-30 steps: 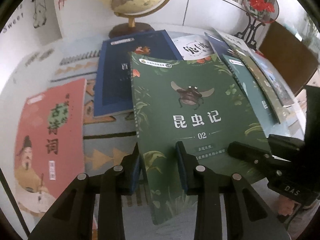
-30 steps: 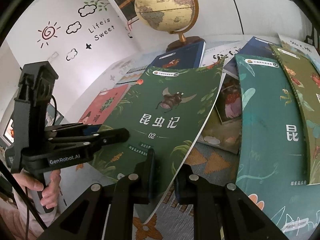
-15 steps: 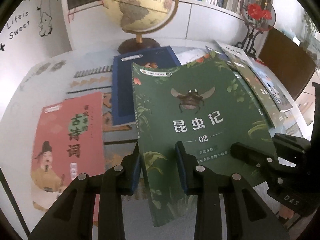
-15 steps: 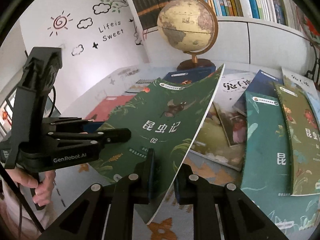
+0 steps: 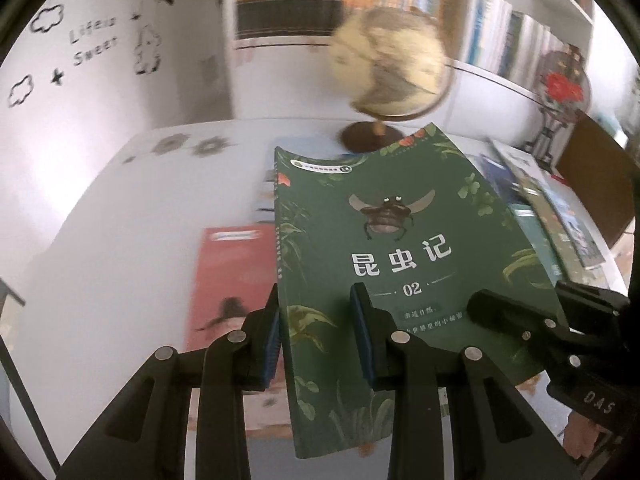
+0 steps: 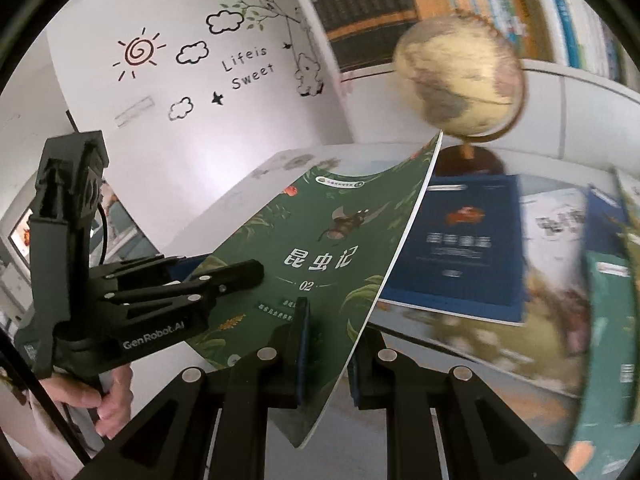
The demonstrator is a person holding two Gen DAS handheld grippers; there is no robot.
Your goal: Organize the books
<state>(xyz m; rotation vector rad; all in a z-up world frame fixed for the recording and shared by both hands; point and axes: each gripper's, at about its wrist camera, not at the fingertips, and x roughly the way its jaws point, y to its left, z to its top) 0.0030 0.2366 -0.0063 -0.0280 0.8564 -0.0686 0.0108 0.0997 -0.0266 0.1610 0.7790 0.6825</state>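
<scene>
Two grippers clamp one thin dark-green paperback with a beetle cover [image 5: 384,248], lifted clear of the table: left gripper [image 5: 316,336] at its lower-left edge, right gripper [image 6: 326,350] lower-right. Long axis runs toward upper frame, at the blurred globe [image 5: 394,68].

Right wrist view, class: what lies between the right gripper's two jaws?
The near edge of the green paperback insect book, with the right gripper clamped on it; the right wrist view shows this best.
</scene>
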